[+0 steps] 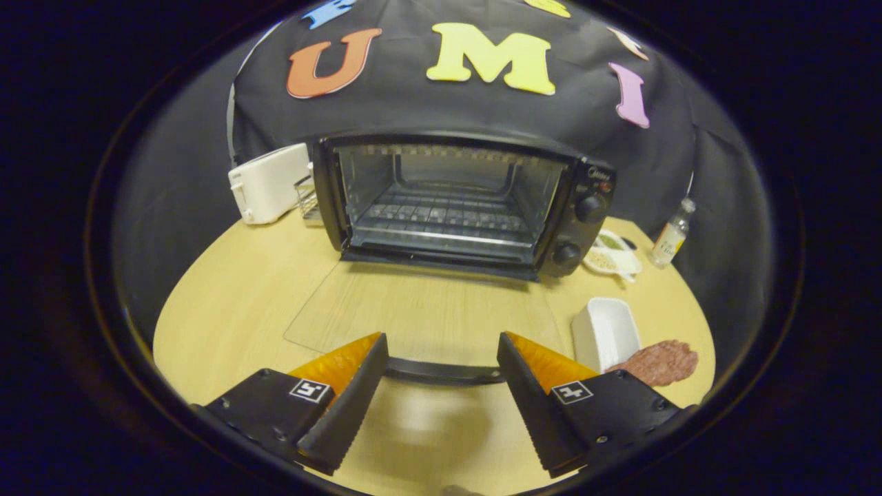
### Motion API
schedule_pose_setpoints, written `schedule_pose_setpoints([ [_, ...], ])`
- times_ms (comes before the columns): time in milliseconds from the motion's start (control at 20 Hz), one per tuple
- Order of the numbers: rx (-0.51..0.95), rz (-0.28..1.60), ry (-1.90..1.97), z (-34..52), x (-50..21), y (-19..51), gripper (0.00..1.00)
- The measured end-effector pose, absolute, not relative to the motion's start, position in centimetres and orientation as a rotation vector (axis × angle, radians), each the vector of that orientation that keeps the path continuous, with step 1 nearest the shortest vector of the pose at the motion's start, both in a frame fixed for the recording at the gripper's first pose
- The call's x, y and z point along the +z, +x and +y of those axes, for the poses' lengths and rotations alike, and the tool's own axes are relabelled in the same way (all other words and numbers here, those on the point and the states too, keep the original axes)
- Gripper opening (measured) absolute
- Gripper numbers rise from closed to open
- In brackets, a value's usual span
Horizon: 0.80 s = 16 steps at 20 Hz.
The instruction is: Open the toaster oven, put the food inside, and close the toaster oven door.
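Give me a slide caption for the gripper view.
Open gripper straddling the handle of the toaster oven's lowered glass door; meat patty waiting beside a white dish.

Door handle (444, 373) ends hidden behind hand-held gripper (441, 368) fingers (344, 406).

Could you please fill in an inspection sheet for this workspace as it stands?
Surface: light wooden table.
Job's things: toaster oven with glass door folded flat, door handle between the fingers; meat patty beside white tray.
Clutter: white toaster, small bottle, dishes beside the oven.
Grippers: tool open, fingers either side of the handle, not pressing it.
Cables: nothing seen.
Surroundings: black cloth wall.
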<state>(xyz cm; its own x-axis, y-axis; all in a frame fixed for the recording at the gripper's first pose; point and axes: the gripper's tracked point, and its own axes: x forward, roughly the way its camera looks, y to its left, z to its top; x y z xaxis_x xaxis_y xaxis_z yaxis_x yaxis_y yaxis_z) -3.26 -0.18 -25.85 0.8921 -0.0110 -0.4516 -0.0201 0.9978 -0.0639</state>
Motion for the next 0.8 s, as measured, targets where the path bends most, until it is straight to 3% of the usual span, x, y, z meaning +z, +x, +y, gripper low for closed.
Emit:
schedule_pose_setpoints([
  [350, 0.023, 0.374, -0.166, -13.9, -21.6, -3.3, 1.0],
  [800, 0.166, 0.538, -0.009, -23.6, -25.2, -6.0, 1.0],
])
